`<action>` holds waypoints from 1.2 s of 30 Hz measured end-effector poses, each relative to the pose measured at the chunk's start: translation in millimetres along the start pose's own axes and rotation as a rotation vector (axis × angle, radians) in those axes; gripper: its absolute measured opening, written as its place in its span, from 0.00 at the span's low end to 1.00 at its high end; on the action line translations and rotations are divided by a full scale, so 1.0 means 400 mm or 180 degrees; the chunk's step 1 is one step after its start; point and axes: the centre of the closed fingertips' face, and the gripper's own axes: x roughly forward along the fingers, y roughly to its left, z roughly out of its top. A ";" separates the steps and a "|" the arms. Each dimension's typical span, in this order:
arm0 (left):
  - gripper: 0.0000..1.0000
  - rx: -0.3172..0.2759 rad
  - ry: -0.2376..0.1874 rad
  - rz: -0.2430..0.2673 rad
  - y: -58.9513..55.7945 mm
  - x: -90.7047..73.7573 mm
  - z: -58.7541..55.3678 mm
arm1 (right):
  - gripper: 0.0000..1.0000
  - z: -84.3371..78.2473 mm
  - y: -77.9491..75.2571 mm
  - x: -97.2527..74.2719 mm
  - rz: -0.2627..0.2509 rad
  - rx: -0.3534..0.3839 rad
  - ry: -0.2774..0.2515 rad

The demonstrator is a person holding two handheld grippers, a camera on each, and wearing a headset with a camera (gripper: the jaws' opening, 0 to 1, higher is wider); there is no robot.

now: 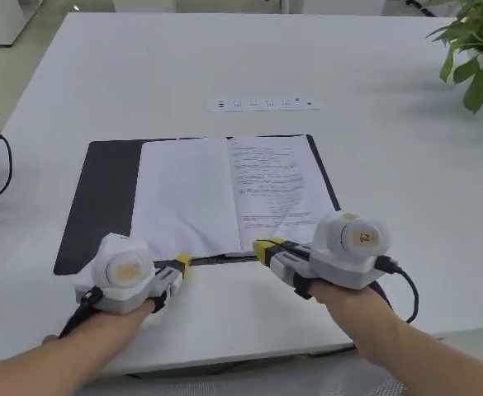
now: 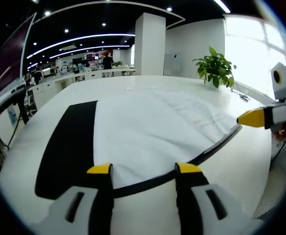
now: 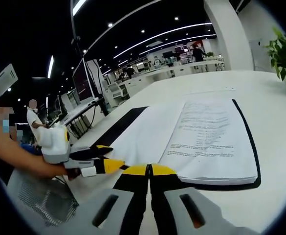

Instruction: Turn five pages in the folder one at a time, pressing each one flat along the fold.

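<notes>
Got the folder (image 1: pixel 101 206) lying open and flat on the white desk (image 1: pixel 390 165), blank page (image 1: pixel 183 194) on the left, printed page (image 1: pixel 274 186) on the right. Left tongs (image 2: pixel 143 169) spread wide right at the near edge, probably to steady the sheet. Right tongs (image 3: pixel 149 170) pressed together, empty, parked by the bottom of the fold (image 1: pixel 231 198). Guessing a closed tip for rubbing the crease flat. No page lifted yet.

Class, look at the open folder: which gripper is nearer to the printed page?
Right. The right gripper has its tips just off the near left corner of the printed page. The left gripper is farther away, at the near edge of the blank page beside it.
</notes>
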 end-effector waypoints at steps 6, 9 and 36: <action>0.58 -0.0062 0.0119 -0.0022 -0.007 -0.005 0.016 | 0.00 0.022 -0.018 -0.027 -0.0044 -0.0041 -0.0037; 0.66 -0.0127 0.0145 -0.0012 -0.010 -0.013 0.028 | 0.00 0.033 -0.024 -0.041 -0.0053 -0.0093 -0.0059; 0.97 -0.0445 -0.0101 -0.0068 -0.074 -0.204 0.155 | 0.15 0.062 -0.032 -0.126 0.0073 -0.0276 -0.0054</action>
